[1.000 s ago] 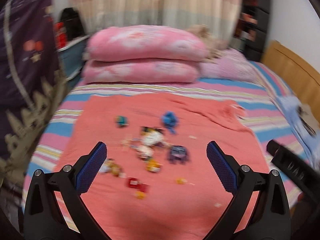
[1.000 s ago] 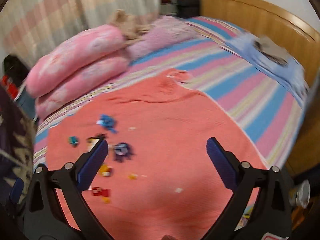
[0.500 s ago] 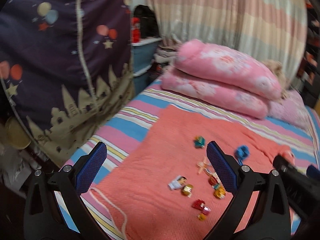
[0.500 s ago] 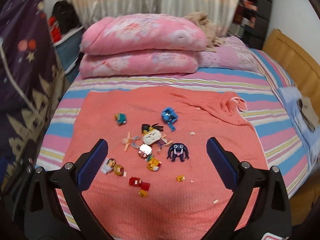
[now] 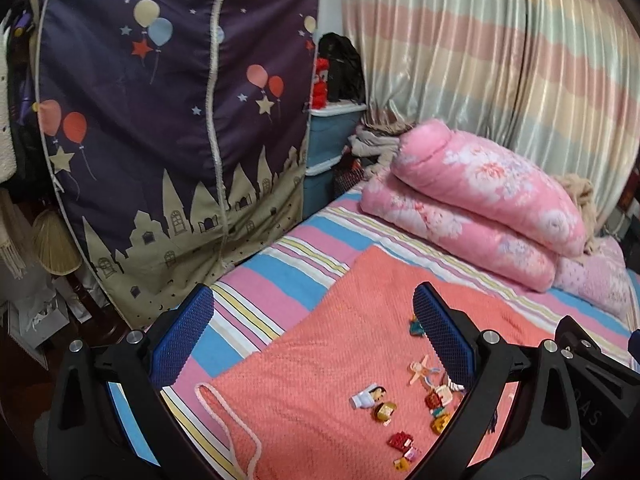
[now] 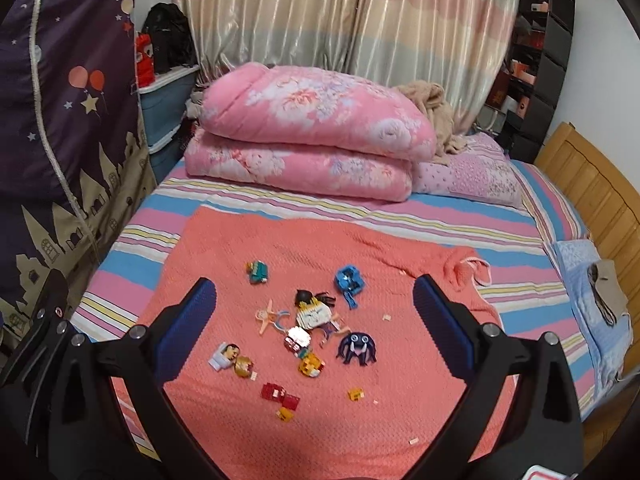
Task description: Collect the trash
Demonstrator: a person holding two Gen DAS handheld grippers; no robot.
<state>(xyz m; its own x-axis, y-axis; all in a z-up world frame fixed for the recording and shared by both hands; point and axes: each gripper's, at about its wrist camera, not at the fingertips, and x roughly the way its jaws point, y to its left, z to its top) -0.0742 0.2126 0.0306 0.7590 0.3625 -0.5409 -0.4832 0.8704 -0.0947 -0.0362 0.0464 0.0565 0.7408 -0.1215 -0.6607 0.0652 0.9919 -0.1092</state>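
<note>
Blue-padded fingers (image 5: pixel 185 334) of both grippers spread wide, empty, above toy litter (image 6: pixel 308 330) on coral blanket (image 6: pixel 400 408)

Location: home bedroom, indicated by bed (image 6: pixel 540 208), folded quilt (image 6: pixel 312 128), curtains (image 6: pixel 360 12) (striped) and fabric wardrobe (image 5: pixel 160 120).

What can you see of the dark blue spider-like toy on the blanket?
The spider toy is small and dark blue-purple, with a round body, two white eyes, a pale toothy mouth and legs curving down each side. It looks like plastic or rubber. It lies flat on the coral blanket, apart from the other toys, right of the cluster. Nothing grips it; the open right gripper hovers above.
</note>
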